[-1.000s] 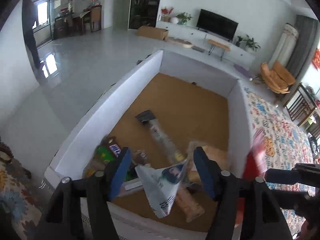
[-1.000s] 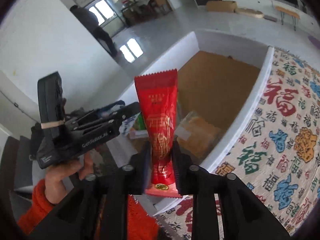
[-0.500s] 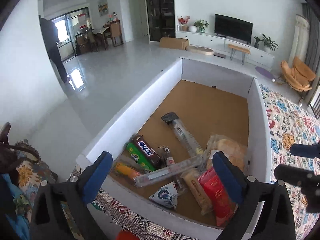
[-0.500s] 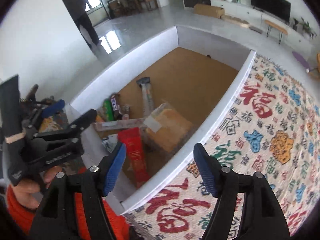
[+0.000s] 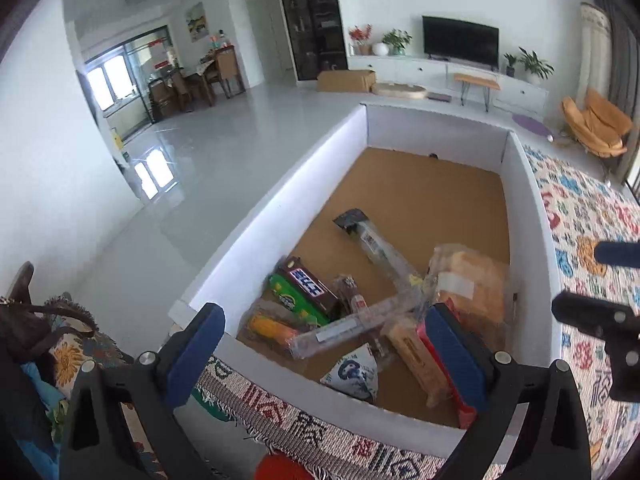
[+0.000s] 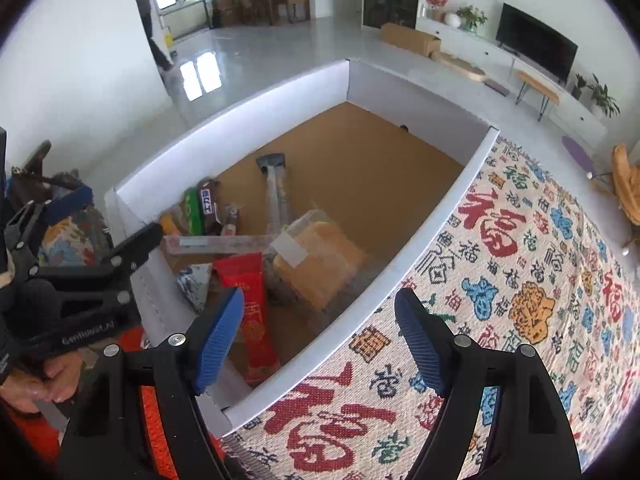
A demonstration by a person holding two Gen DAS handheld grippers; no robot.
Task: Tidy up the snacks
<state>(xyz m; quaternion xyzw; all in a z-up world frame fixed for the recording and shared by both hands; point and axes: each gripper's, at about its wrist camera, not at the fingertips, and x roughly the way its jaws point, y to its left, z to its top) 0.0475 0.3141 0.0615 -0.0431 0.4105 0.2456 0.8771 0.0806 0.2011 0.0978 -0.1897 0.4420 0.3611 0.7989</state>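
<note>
A white box (image 5: pixel 280 204) with a brown cardboard floor holds several snacks at its near end. A red packet (image 6: pixel 252 308) lies there beside a white-and-blue pouch (image 6: pixel 196 284), a bagged yellow bread (image 6: pixel 320 260) and a long clear sleeve (image 6: pixel 216 244). The brown chocolate bar (image 5: pixel 308 286) and the green packet (image 5: pixel 292 304) lie against the left wall. My left gripper (image 5: pixel 324 344) hangs open over the near rim, with nothing between its pads. Over the box's right rim, my right gripper (image 6: pixel 320 320) has empty jaws that are opening.
A patterned cloth (image 6: pixel 520 280) with red, blue and orange characters covers the surface right of the box. A hand (image 6: pixel 40 376) with an orange sleeve holds the left gripper. A dark bag (image 5: pixel 32 320) sits at the left. A person (image 6: pixel 148 12) stands far off by the doorway.
The right gripper let go of the red packet and the left let go of the white-and-blue pouch. Both now lie in the box. Both pairs of jaws spread wide and both views tipped up.
</note>
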